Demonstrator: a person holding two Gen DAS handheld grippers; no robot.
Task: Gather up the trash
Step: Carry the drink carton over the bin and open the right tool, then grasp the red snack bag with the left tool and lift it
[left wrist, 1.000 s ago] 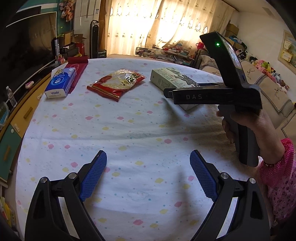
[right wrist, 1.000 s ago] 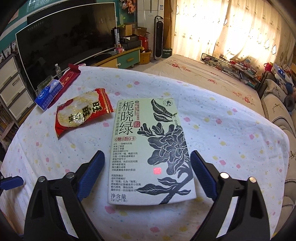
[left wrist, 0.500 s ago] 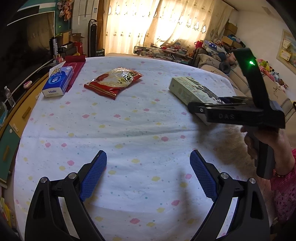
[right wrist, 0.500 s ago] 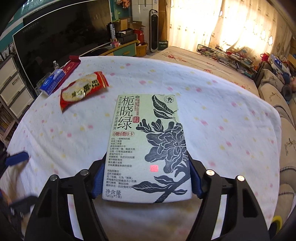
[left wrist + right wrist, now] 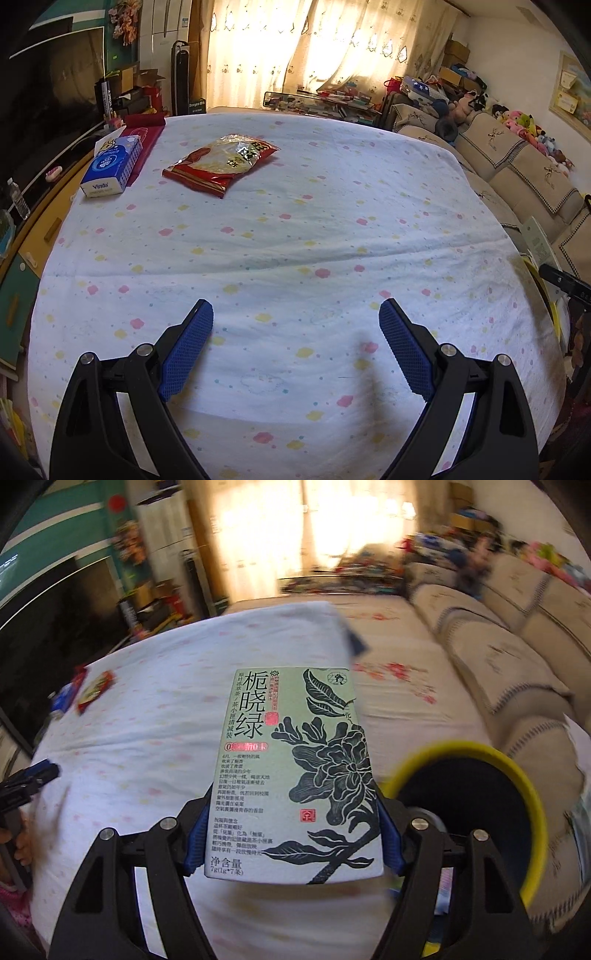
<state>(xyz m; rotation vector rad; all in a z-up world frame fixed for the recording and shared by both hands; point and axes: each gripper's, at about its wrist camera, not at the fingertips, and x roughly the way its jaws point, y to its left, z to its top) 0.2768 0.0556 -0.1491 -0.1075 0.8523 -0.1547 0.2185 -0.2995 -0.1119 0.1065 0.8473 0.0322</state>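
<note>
My right gripper (image 5: 291,834) is shut on a pale green tea box (image 5: 295,768) with a black flower print, its blue pads pressing both long sides. The box is held in the air past the table's right edge, beside a yellow-rimmed bin (image 5: 458,746) with a dark inside at lower right. A red snack bag (image 5: 223,162) lies on the far part of the spotted tablecloth (image 5: 295,240). My left gripper (image 5: 295,310) is open above the near cloth, with nothing between its fingers. In the left wrist view the box's edge (image 5: 537,240) shows at far right.
A blue tissue box (image 5: 110,166) sits at the table's far left, beside a red packet (image 5: 142,127). A beige sofa (image 5: 517,166) runs along the right, close to the bin. A TV and cabinets line the left wall.
My right gripper shut on the tea box, lifted it off the table and swung it right to beside the bin, rolling as it went. The left gripper stayed put.
</note>
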